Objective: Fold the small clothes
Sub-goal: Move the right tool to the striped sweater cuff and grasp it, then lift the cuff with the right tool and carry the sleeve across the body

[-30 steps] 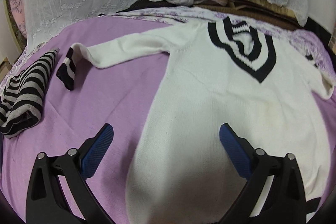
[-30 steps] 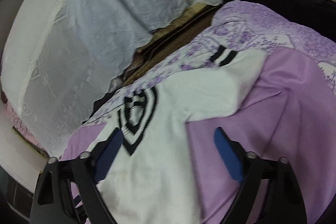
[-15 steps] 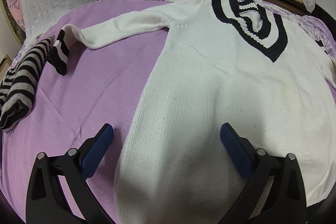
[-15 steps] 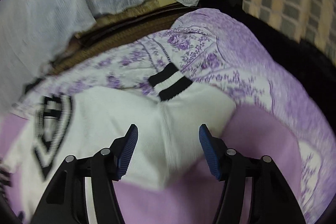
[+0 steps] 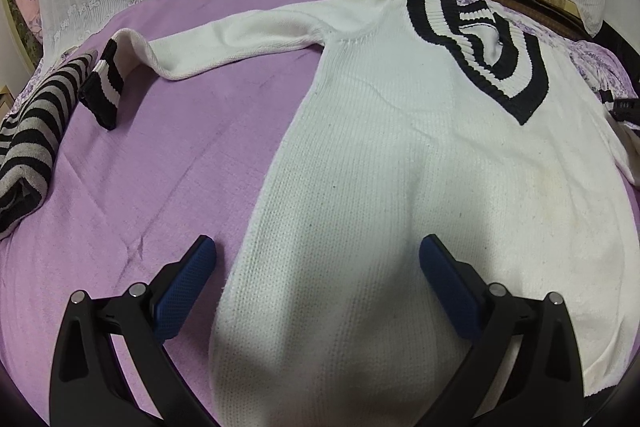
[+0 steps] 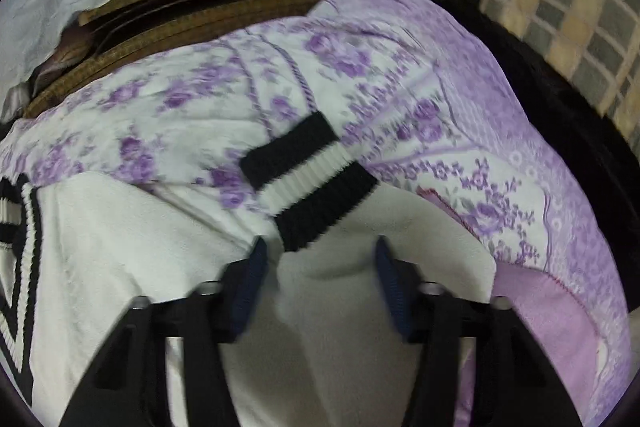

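Two hand-held grippers work over one white knitted sweater (image 5: 400, 167) spread flat on a lilac bedspread (image 5: 160, 187). The sweater's black-and-white V-neck collar (image 5: 480, 47) lies toward the far edge of the bed, its body reaching to the near edge. One sleeve stretches toward the bed's left side, ending in a striped cuff (image 5: 102, 87) just beside a folded black-and-grey striped garment (image 5: 28, 147). The left gripper (image 5: 318, 263) hangs over the sweater's lower body with jaws spread wide, one blue pad over the bedspread, the other over the knit, nothing pinched. The right gripper (image 6: 320, 267) sits at the other sleeve (image 6: 332, 287), just short of its striped cuff (image 6: 308, 179), which rests on a floral quilt (image 6: 400, 87) near the far right corner. Its jaws are closing with sleeve fabric between them; the blurred pads are not visibly pressing it.
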Available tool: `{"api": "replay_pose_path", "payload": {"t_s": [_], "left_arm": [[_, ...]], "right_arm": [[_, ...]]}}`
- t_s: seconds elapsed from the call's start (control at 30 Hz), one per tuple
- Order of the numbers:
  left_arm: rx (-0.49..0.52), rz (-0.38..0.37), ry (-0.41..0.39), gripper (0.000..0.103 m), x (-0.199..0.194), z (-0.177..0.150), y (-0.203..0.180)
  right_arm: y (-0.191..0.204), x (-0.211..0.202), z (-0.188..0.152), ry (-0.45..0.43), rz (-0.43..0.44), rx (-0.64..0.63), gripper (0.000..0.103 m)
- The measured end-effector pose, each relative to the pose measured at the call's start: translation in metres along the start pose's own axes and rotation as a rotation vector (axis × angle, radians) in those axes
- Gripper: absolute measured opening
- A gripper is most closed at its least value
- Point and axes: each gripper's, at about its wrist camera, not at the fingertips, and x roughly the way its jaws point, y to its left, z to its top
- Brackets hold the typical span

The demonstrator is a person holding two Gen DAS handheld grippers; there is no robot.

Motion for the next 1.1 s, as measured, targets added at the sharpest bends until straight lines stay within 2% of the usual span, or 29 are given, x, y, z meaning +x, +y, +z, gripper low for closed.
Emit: {"api": "replay_pose_path", "payload": {"t_s": [0.03, 0.1, 0.27, 0.37, 0.43, 0.53, 0.57, 0.6, 0.63, 0.7, 0.73, 0.77, 0.8, 0.83, 0.87, 0.93, 0.97, 1.0, 1.1], "left_arm": [[-0.001, -0.001, 0.001, 0.099, 0.000, 0.000, 0.000], [-0.002, -0.003, 0.001, 0.099, 0.000, 0.001, 0.001], [-0.005, -0.007, 0.002, 0.099, 0.000, 0.001, 0.002], [-0.004, -0.006, 0.001, 0.099, 0.000, 0.001, 0.002], [-0.005, -0.005, 0.000, 0.099, 0.000, 0.000, 0.002], [-0.005, -0.006, 0.000, 0.099, 0.000, 0.000, 0.002], [-0.006, -0.006, -0.001, 0.099, 0.000, 0.000, 0.002], [-0.006, -0.006, -0.002, 0.099, 0.000, 0.000, 0.002], [-0.006, -0.006, -0.002, 0.099, 0.000, 0.000, 0.002], [-0.007, -0.007, -0.003, 0.099, 0.000, 0.000, 0.002], [-0.007, -0.007, -0.003, 0.099, 0.000, 0.000, 0.002], [-0.007, -0.007, -0.003, 0.099, 0.001, 0.000, 0.002], [-0.007, -0.007, -0.003, 0.099, 0.001, 0.001, 0.002], [-0.008, -0.007, -0.003, 0.099, 0.001, 0.001, 0.003], [-0.008, -0.008, -0.003, 0.099, 0.001, 0.000, 0.002], [-0.008, -0.007, -0.003, 0.099, 0.001, 0.000, 0.002], [-0.008, -0.007, -0.003, 0.099, 0.001, 0.000, 0.002], [-0.007, -0.007, -0.004, 0.099, 0.001, 0.000, 0.002], [-0.007, -0.007, -0.004, 0.099, 0.001, -0.001, 0.002]], "right_arm": [[-0.008, 0.003, -0.002, 0.001, 0.025, 0.025, 0.039], [-0.021, 0.000, -0.005, -0.011, 0.051, 0.049, 0.016], [-0.087, -0.042, -0.027, -0.115, 0.151, 0.193, 0.013], [-0.139, -0.057, -0.051, -0.110, 0.216, 0.315, 0.014], [-0.164, -0.052, -0.064, -0.065, 0.286, 0.367, 0.014], [-0.173, -0.045, -0.075, -0.051, 0.371, 0.418, 0.020], [-0.172, -0.046, -0.076, -0.060, 0.386, 0.428, 0.035], [-0.171, -0.046, -0.076, -0.067, 0.402, 0.435, 0.053], [-0.169, -0.047, -0.076, -0.075, 0.402, 0.442, 0.058], [-0.168, -0.049, -0.076, -0.102, 0.344, 0.440, 0.058], [-0.170, -0.050, -0.077, -0.113, 0.322, 0.438, 0.051], [-0.174, -0.050, -0.079, -0.114, 0.311, 0.441, 0.025], [-0.178, -0.047, -0.080, -0.105, 0.312, 0.447, 0.011], [-0.182, -0.045, -0.081, -0.094, 0.325, 0.463, 0.011], [-0.182, -0.046, -0.080, -0.093, 0.320, 0.459, 0.012], [-0.173, -0.055, -0.076, -0.113, 0.261, 0.389, 0.024], [-0.162, -0.061, -0.071, -0.142, 0.204, 0.326, 0.044], [-0.153, -0.067, -0.068, -0.165, 0.157, 0.272, 0.055], [-0.121, -0.069, -0.056, -0.175, 0.067, 0.110, 0.055]]}}
